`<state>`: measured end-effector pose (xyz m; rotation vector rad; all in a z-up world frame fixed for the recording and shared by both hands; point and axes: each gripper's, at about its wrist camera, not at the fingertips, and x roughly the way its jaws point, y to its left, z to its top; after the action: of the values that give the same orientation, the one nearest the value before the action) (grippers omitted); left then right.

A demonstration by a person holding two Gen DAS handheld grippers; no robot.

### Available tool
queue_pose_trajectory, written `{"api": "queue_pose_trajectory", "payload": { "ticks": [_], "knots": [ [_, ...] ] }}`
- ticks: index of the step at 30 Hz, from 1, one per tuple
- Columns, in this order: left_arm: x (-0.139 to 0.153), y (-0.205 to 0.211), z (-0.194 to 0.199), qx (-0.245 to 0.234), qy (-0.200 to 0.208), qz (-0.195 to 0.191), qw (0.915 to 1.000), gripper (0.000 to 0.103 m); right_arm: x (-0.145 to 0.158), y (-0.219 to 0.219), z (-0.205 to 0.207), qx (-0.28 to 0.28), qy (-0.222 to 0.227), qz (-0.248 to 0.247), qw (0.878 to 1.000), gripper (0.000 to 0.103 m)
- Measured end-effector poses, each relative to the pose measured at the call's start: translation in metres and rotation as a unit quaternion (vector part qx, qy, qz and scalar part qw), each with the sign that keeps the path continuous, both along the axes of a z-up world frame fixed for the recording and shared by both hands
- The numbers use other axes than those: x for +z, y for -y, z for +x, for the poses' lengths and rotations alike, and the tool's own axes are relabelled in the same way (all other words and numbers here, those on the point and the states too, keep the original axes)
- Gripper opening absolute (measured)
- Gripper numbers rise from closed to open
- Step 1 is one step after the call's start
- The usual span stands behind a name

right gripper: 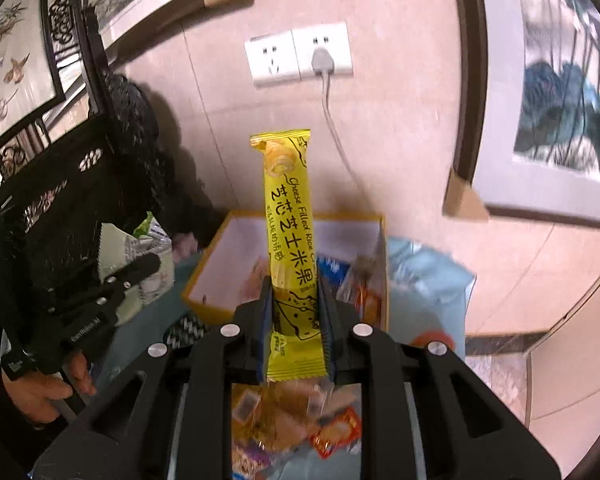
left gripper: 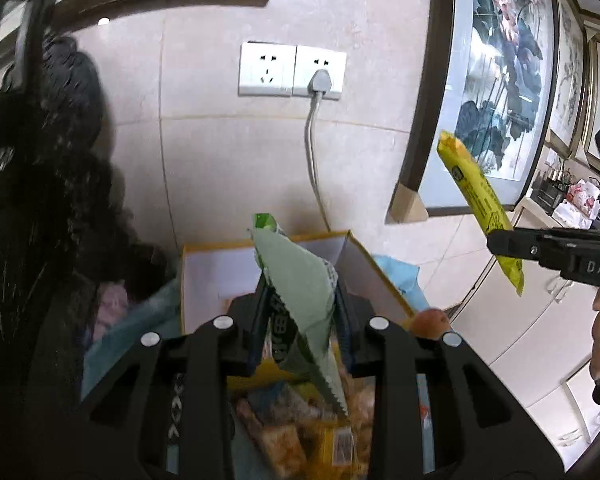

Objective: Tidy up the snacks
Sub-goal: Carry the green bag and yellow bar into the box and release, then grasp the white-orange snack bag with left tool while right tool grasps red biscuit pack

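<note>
My left gripper (left gripper: 300, 284) is shut on a pale green snack packet (left gripper: 304, 304), which stands tilted between the pads. That packet and gripper (right gripper: 140, 268) also show at the left of the right wrist view. My right gripper (right gripper: 294, 284) is shut on a long yellow cheese rice cracker packet (right gripper: 288, 216) that sticks up from the jaws; the same yellow packet (left gripper: 476, 196) and gripper (left gripper: 496, 242) appear at the right of the left wrist view. Below both lies a yellow-edged open box (right gripper: 216, 264) with a white inside (left gripper: 220, 276). Several loose snack packets (right gripper: 300, 412) lie under the grippers.
A tiled wall with a double white socket (left gripper: 292, 70) and a plugged grey cord (left gripper: 312, 152) rises behind the box. Framed paintings (left gripper: 500, 80) lean at the right. A black crate (right gripper: 60, 200) stands left. A light blue bag (right gripper: 424, 280) lies beside the box.
</note>
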<state>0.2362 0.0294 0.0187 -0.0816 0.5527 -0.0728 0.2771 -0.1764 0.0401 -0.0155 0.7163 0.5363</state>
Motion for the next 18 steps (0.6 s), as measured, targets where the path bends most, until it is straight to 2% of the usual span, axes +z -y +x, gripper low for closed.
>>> {"api": "queue_pose_trajectory", "payload": {
  "ticks": [5, 8, 9, 10, 11, 12, 14, 18],
  "knots": [
    [0.015, -0.002, 0.037, 0.008, 0.006, 0.012, 0.9999, 0.029, 0.014, -0.007, 0.032, -0.007, 0.008, -0.001, 1.0, 0.021],
    [0.015, -0.008, 0.064, 0.03, 0.001, 0.021, 0.9993, 0.03, 0.013, -0.014, 0.057, -0.005, -0.005, 0.014, 1.0, 0.022],
    [0.013, -0.01, 0.07, 0.038, 0.001, 0.026, 0.9989, 0.048, 0.009, -0.019, 0.069, -0.006, -0.016, 0.014, 1.0, 0.029],
    [0.011, -0.012, 0.078, 0.05, -0.002, 0.035, 0.9981, 0.072, 0.004, -0.023, 0.077, -0.014, -0.022, 0.005, 1.0, 0.041],
    [0.007, -0.014, 0.085, 0.076, -0.005, 0.047, 0.996, 0.101, 0.0, -0.026, 0.083, -0.026, -0.023, -0.011, 0.999, 0.059],
    [0.002, -0.018, 0.09, 0.09, -0.01, 0.048, 0.9947, 0.101, -0.005, -0.03, 0.087, -0.029, -0.018, -0.022, 0.999, 0.06],
    [-0.008, -0.026, 0.094, 0.087, -0.035, 0.034, 0.995, 0.101, -0.013, -0.032, 0.088, -0.022, -0.024, -0.02, 0.999, 0.06],
    [-0.023, -0.034, 0.082, 0.086, -0.044, 0.043, 0.9944, 0.101, -0.033, -0.028, 0.08, -0.012, -0.036, -0.017, 0.999, 0.06]
  ]
}}
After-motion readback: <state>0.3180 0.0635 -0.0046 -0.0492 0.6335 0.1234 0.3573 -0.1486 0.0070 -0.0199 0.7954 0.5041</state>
